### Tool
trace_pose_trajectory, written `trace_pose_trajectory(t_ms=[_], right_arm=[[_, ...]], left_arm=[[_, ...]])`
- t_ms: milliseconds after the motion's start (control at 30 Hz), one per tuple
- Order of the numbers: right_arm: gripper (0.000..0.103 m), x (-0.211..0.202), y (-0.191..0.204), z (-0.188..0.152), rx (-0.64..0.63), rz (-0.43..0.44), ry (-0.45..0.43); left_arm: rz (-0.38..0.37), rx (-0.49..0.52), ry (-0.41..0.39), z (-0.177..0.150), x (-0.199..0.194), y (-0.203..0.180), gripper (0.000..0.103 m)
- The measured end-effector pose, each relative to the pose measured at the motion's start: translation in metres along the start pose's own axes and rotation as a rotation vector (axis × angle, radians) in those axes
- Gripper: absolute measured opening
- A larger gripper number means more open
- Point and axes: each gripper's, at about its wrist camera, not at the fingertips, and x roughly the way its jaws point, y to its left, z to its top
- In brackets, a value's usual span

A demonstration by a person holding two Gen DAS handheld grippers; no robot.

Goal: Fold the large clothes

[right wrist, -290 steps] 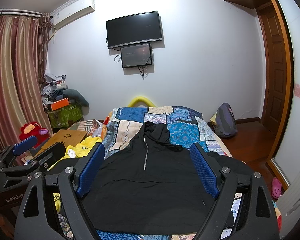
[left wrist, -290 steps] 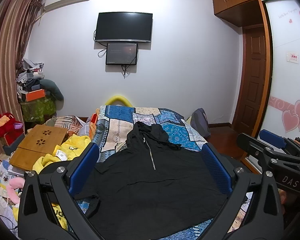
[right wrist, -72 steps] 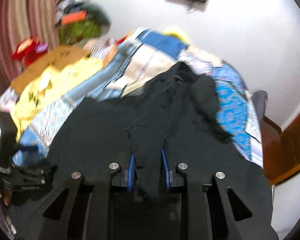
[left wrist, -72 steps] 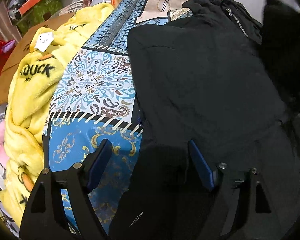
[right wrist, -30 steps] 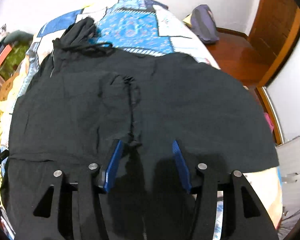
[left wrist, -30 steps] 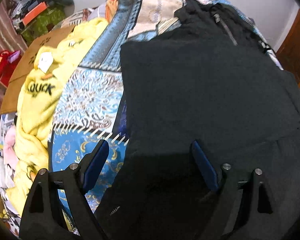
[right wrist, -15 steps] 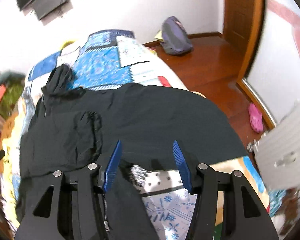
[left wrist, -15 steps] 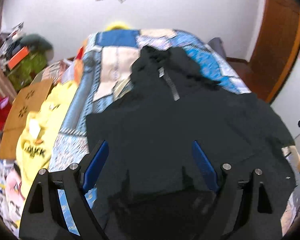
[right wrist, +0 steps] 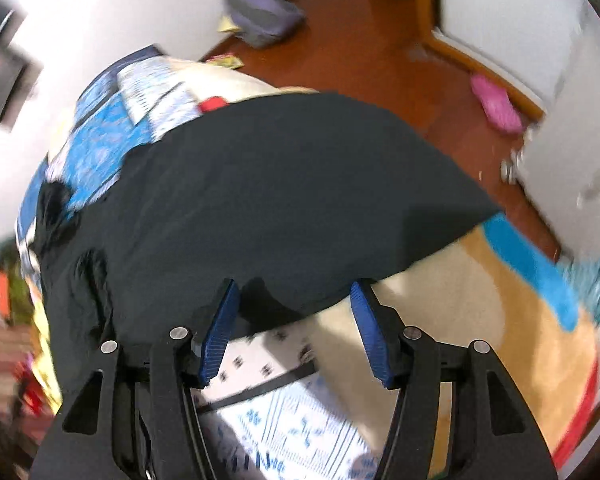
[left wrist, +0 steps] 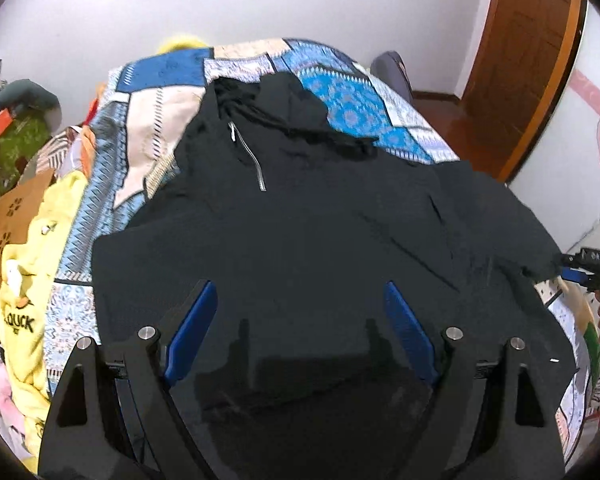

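A black zip-front hooded jacket (left wrist: 320,232) lies spread on the patchwork bedspread (left wrist: 160,84), hood toward the wall. My left gripper (left wrist: 299,286) hovers open over the jacket's lower middle with nothing between its fingers. My right gripper (right wrist: 295,284) stands at the jacket's right side, and in the left wrist view it shows at the far right (left wrist: 584,268). Its jaws are opening. The jacket's (right wrist: 292,192) hanging edge reaches in between the blue pads (right wrist: 224,320), which do not press on it. A folded-in sleeve (right wrist: 88,280) lies on the jacket's body.
A yellow fleece blanket (left wrist: 20,304) and a wooden lap tray (left wrist: 10,216) lie left of the bed. On the wooden floor to the right are a grey backpack (right wrist: 264,12) and a pink slipper (right wrist: 496,108). A brown door (left wrist: 532,60) stands at the back right.
The right gripper swung out to the jacket's right edge, rolled, and its jaws widened. The left gripper rose and tilted up, bringing the whole jacket into view.
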Motion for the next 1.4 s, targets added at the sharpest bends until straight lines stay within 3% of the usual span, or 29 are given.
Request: trace_pose_trajectory(t_ms=[200, 433, 500, 533, 567, 667, 833, 1000, 1133, 1400], right_arm=[[0.058, 0.006, -0.012, 0.007, 0.106, 0.103, -0.006], [0.058, 0.013, 0.008, 0.012, 0.073, 0.019, -0.078], [0.053, 0.014, 0.014, 0.011, 0.045, -0.022, -0.116], [0.046, 0.014, 0.016, 0.010, 0.026, -0.051, -0.133], [0.030, 0.013, 0.017, 0.010, 0.014, -0.078, -0.146], [0.015, 0.007, 0.020, 0.011, 0.000, -0.095, -0.176], [0.010, -0.026, 0.045, 0.021, -0.063, -0.068, -0.250], [0.008, -0.068, 0.096, 0.022, -0.186, 0.024, -0.339], [0.008, -0.099, 0.150, 0.001, -0.303, 0.141, -0.405], [0.008, -0.087, 0.246, -0.059, -0.547, 0.278, -0.333]], left_arm=[[-0.005, -0.029, 0.038, -0.007, 0.017, 0.005, 0.085], [-0.036, -0.095, 0.071, -0.011, 0.028, 0.015, 0.085], [-0.035, -0.098, 0.070, -0.012, 0.027, 0.016, 0.085], [-0.035, -0.101, 0.067, -0.013, 0.025, 0.018, 0.085], [-0.036, -0.103, 0.066, -0.013, 0.024, 0.018, 0.085], [-0.029, -0.104, 0.052, -0.016, 0.018, 0.023, 0.085], [-0.001, -0.091, 0.024, -0.019, 0.004, 0.032, 0.085], [0.006, -0.105, -0.014, -0.019, -0.013, 0.046, 0.085], [0.006, -0.129, -0.047, -0.020, -0.027, 0.060, 0.085], [-0.001, -0.137, -0.077, -0.030, -0.045, 0.078, 0.085]])
